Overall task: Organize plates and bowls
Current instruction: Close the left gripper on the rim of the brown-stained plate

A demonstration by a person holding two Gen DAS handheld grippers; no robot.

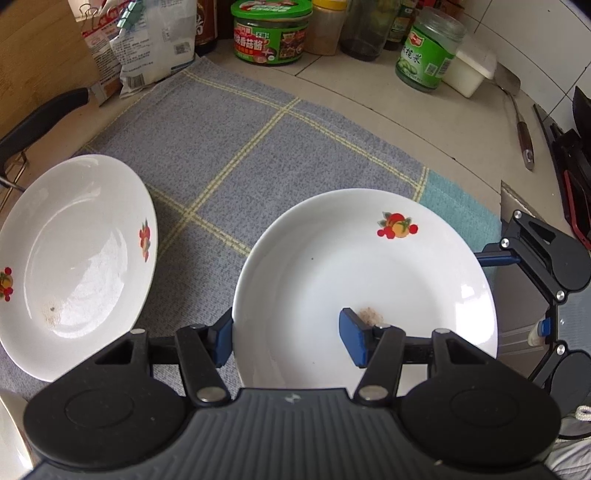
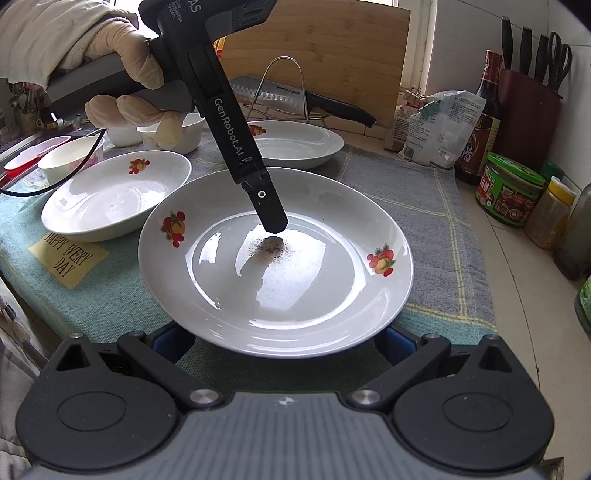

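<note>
Left wrist view: left gripper [image 1: 288, 334] clamps the near plate [image 1: 369, 280] rim; right gripper [image 2: 280, 343] state unclear; plates unstacked, nothing sorted

Left gripper [image 1: 288, 338] clamped across the near rim of a white plate [image 1: 365, 280], one blue pad outside the rim, the other inside by a small brown smear. Second white plate [image 1: 74, 258] lying apart to the left on a grey checked cloth [image 1: 258, 147]. Jars [image 1: 271, 31] lined along the back.
</note>
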